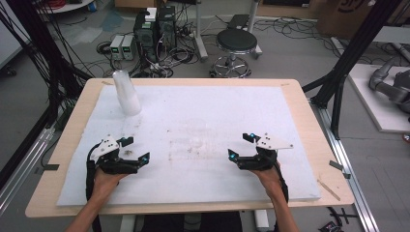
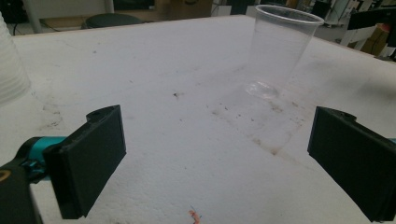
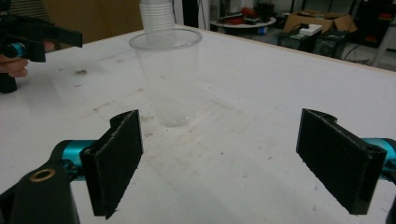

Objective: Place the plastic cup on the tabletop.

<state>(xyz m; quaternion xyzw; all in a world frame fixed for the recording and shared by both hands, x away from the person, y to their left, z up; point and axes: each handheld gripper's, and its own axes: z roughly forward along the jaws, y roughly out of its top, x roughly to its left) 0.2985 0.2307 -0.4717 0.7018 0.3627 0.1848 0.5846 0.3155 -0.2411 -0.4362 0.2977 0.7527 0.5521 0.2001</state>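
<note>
A single clear plastic cup [image 2: 280,51] stands upright on the white foam board [image 1: 217,106], near its middle. In the high view it shows only faintly [image 1: 195,133]. It stands between and a little beyond my two grippers. The right gripper view has the cup [image 3: 166,74] ahead and left of centre. A stack of white cups [image 1: 126,92] stands at the board's far left corner [image 3: 156,16]. My left gripper [image 1: 136,149] is open and holds nothing [image 2: 217,158]. My right gripper [image 1: 241,146] is open too, with nothing between its jaws [image 3: 219,158].
The foam board lies on a wooden table [image 1: 309,125]. Small dark specks and a red scrap [image 2: 195,215] lie on the foam. Beyond the far edge, on the floor, are a stool [image 1: 237,41], computer boxes [image 1: 154,29] and cables. Black frame posts [image 1: 348,63] flank the table.
</note>
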